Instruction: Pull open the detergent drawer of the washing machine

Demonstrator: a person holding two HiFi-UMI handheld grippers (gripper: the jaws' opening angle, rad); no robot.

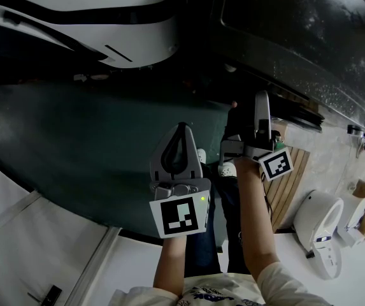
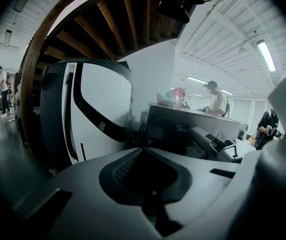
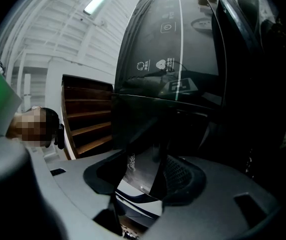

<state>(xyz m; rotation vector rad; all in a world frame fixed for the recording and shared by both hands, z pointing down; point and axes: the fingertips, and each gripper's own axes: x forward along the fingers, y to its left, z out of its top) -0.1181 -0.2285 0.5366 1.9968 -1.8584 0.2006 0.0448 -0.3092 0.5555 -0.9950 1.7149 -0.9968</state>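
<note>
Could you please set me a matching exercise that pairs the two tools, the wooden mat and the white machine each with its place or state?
1 left tool
2 right tool
3 wooden mat
4 white machine

a drawer front between its jaws
b top left in the head view
c jaws together, nothing between them
d low right in the head view

Pairs: 1c, 2a, 3d, 4b
</note>
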